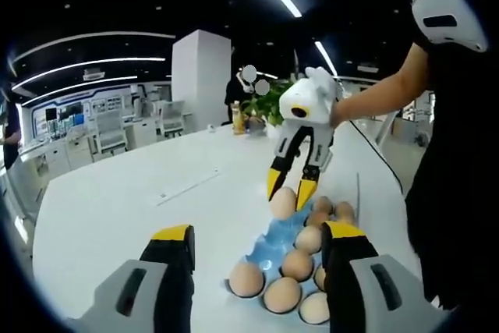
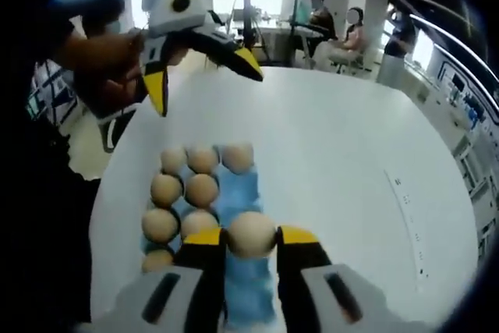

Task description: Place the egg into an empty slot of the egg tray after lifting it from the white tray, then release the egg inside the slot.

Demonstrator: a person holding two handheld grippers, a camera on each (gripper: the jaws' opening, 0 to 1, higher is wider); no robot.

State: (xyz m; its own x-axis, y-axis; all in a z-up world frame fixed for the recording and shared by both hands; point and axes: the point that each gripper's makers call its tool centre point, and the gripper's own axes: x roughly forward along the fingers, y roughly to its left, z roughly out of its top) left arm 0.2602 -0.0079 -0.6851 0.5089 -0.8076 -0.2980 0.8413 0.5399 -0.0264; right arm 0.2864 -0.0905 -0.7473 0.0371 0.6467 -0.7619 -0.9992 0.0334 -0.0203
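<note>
Blue egg tray lying directly below my right gripper, which is pinching egg between yellow tips, hovering over empty slots on tray's right side. Counting about seven eggs already seated, left columns. Left gripper hanging far-left, jaws spread, holding nothing. White table underneath.

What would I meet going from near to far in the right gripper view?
Pale brown egg held in the right gripper → blue egg tray with more eggs → the other yellow-tipped gripper → seated people beyond the white table.
</note>
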